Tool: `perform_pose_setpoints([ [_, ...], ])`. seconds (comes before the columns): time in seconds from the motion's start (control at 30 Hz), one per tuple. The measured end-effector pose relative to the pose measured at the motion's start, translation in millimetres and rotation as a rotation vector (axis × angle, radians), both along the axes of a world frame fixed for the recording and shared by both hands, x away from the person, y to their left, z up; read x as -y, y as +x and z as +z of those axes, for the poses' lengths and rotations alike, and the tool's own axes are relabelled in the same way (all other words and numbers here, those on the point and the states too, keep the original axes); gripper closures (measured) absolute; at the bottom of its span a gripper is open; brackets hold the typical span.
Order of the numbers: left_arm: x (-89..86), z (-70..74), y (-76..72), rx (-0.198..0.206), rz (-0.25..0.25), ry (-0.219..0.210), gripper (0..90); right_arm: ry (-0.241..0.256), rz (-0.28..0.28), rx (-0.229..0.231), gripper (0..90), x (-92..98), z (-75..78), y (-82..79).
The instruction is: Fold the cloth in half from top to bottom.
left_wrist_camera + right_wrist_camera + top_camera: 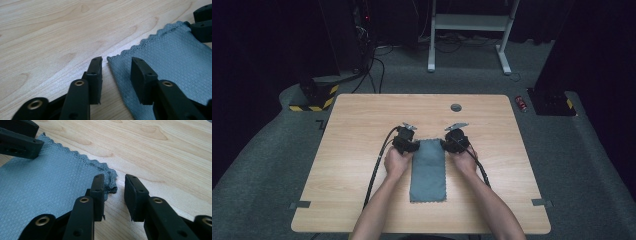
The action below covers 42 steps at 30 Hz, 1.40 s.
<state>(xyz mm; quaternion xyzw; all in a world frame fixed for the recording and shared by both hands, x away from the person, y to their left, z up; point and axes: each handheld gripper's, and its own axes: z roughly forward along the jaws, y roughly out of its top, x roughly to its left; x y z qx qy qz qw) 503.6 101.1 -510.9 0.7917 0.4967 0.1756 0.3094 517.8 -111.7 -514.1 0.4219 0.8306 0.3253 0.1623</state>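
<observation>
Left gripper view shows your left tool (116,65) released, jaws astride the far left corner of the grey cloth (172,65); your right tool (113,185) is likewise parted at the far right corner, which is slightly bunched. That cloth lies flat on the bench (362,150), lengthwise toward you. Lower both tools evenly, catch only the hem, and clench together.

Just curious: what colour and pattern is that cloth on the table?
Blue-grey cloth with a fine diamond weave and scalloped edges, clearest in the left gripper view.
</observation>
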Motion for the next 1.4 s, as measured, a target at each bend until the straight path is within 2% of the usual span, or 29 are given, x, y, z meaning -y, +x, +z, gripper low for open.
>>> perform_pose_setpoints([
  [0.23,0.6,-0.3,0.1,0.001,-0.027,-0.013,75.0,0.036,-0.011,-0.019,65.0,2.1,-0.2,1.5],
  [0.33,0.5,-0.3,0.4,0.001,-0.033,-0.015,78.7,0.038,-0.011,-0.017,64.6,2.7,0.1,1.7],
  [0.47,-0.5,-0.8,1.0,-0.009,-0.047,-0.039,84.7,0.052,-0.009,-0.009,64.0,3.1,2.9,0.7],
  [0.73,-2.5,-1.2,2.6,-0.022,-0.057,-0.065,87.9,0.029,-0.004,-0.005,64.3,-0.5,-1.1,1.7],
  [0.8,-3.2,-1.2,3.0,-0.027,-0.059,-0.072,88.1,0.012,0.002,0.006,64.9,-1.8,-1.1,2.0],
  [0.87,-3.4,-1.3,3.1,-0.028,-0.059,-0.075,88.2,0.000,0.003,-0.004,65.3,-3.3,0.2,3.4],
  [0.9,-3.5,-1.3,3.2,-0.030,-0.059,-0.077,88.2,-0.022,0.015,-0.019,68.9,-7.9,2.7,7.0],
  [0.93,-3.5,-1.3,3.2,-0.030,-0.059,-0.077,88.2,-0.022,0.015,-0.019,68.9,-7.9,2.7,7.0],
  [1.03,-3.6,-1.4,3.3,-0.032,-0.054,-0.082,88.2,-0.003,0.031,-0.014,78.6,-8.4,1.0,6.8],
  [1.07,-3.5,-1.3,3.3,-0.032,-0.054,-0.082,88.2,-0.003,0.031,-0.014,78.6,-8.4,1.0,6.8],
  [1.1,-3.5,-1.3,3.3,-0.032,-0.052,-0.083,88.2,-0.013,0.044,-0.017,84.6,-9.8,1.9,6.1],
  [1.13,-3.7,-1.4,3.3,-0.032,-0.053,-0.084,88.3,-0.018,0.049,-0.014,86.4,-11.4,1.9,5.0],
  [1.23,-4.8,-1.4,3.5,-0.031,-0.060,-0.083,88.5,-0.049,0.058,0.003,87.3,-14.6,2.4,3.1],
  [1.4,-6.1,-1.3,3.2,-0.034,-0.068,-0.095,88.8,-0.015,0.050,-0.017,88.1,-10.7,2.5,4.6],
])
